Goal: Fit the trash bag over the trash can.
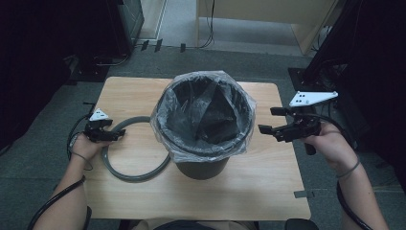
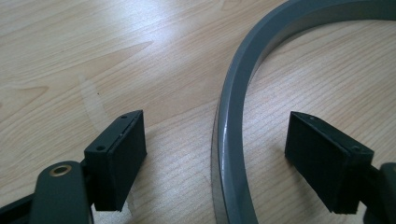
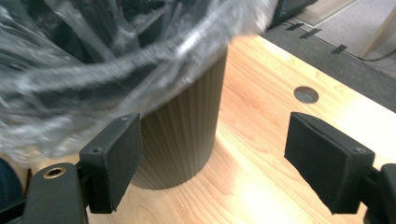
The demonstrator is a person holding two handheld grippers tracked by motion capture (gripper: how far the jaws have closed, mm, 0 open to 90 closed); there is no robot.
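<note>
At the left of the table, the left gripper sits low over a grey plastic ring that lies flat on the wood, just left of the bin. In the left gripper view its jaws stand open, one on each side of the ring's band, and neither pad touches it. The ring looks like a thin, stiff hoop, light for its width and smooth, so it may slide between the pads or swing once lifted by one edge. A hold square across the band, with one pad inside and one outside as the jaws now stand, seems the safest.

In the middle stands a dark bin with ribbed sides, lined with a clear plastic bag whose edge folds out over the rim and hangs down loosely. The bag is soft, thin and slippery; it would bunch or tear under a hard pinch and gives no firm hold. The bin itself looks rigid and fairly light, and could tip if pushed near the top.

At the right, the right gripper hangs in the air just beside the bin's rim, apart from it. Its jaws are wide open with nothing between them; the right gripper view shows the crinkled bag and the bin's wall ahead. A steadying touch would probably serve best on the hard rim under the bag.
</note>
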